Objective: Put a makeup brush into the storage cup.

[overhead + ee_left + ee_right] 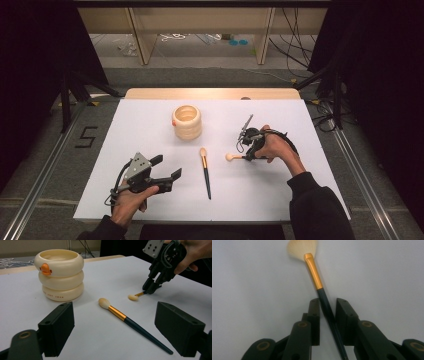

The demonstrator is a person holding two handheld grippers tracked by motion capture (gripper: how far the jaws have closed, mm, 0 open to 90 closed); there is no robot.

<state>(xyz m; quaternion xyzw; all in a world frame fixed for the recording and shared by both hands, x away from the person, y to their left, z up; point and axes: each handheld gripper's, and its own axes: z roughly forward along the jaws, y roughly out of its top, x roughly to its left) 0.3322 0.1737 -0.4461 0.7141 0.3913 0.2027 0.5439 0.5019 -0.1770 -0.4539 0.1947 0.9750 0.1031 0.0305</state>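
A small fan brush [313, 270], with cream bristles, a gold ferrule and a dark handle, lies on the white table [300, 190] right of centre. My right gripper [246, 157] points down at it, jaws narrow around the handle [327, 307]. A sliver of table shows beside the handle, so the pads are not pressing. From the left gripper view the same brush [133, 297] pokes out under the right gripper [151, 290]. A longer brush [205, 175] lies in the middle of the table. My left gripper [167, 166] hovers near the front left, open wide and empty.
A cream cup of stacked rings with an orange duck bill [187, 122] stands at the back centre, and shows large in the left gripper view [58, 275]. The long brush [132, 322] lies just ahead of the left gripper's jaws. Dark floor surrounds the table.
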